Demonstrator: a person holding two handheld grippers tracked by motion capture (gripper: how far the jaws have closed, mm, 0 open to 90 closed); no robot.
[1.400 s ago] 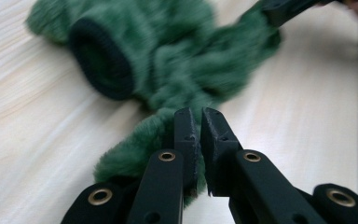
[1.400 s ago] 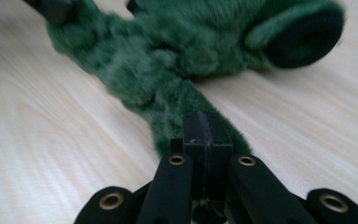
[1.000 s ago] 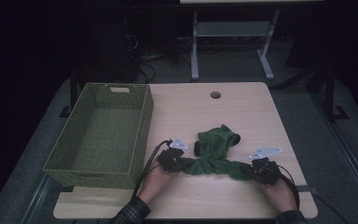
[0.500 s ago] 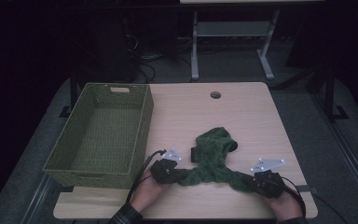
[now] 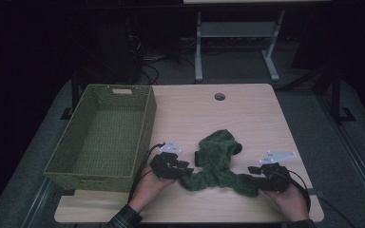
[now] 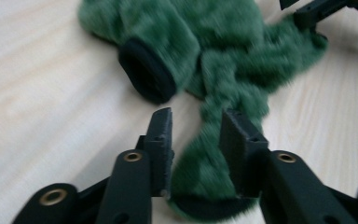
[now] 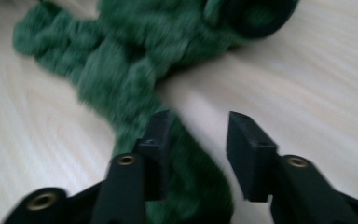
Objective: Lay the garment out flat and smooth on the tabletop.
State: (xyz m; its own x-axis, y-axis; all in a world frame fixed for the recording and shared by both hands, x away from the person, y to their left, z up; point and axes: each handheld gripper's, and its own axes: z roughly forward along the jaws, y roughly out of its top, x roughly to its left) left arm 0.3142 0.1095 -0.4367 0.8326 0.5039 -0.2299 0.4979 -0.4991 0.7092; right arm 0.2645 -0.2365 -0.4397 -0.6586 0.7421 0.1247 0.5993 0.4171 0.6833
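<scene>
Green fuzzy garment [image 5: 217,164] is sprawled across the near half of the wooden table [image 5: 247,114], right of the woven basket [image 5: 100,137] and not touching it. One end trails toward each hand, and a bunched middle with a dark-lined opening sits farther up the table.

Left gripper [image 5: 183,168] has just been opening. In its own view the left gripper [image 6: 196,140] has its jaws apart with one end of the fabric and its dark cuff lying between them; it looks like a gap on the left pad side, so I'd call it let go rather than clamped. Right gripper [image 5: 253,172] has been opening as well. Through its camera the right gripper [image 7: 198,140] has its jaws spread, and the fabric runs under the left jaw while bare table shows in the gap — nothing pinched there.

What could go wrong from here, as I see it:
- The fluffy pile may snag on a jaw edge as a hand pulls away, dragging the end and rumpling the layout.
- If the next grab closes on fuzz alone, the cloth will likely slip out on the lift.
- The right-hand end lies fairly near the table's front edge — a careless nudge could slide it off.
- Lifting by one end only would let the rest swing and maybe catch the basket rim.
</scene>
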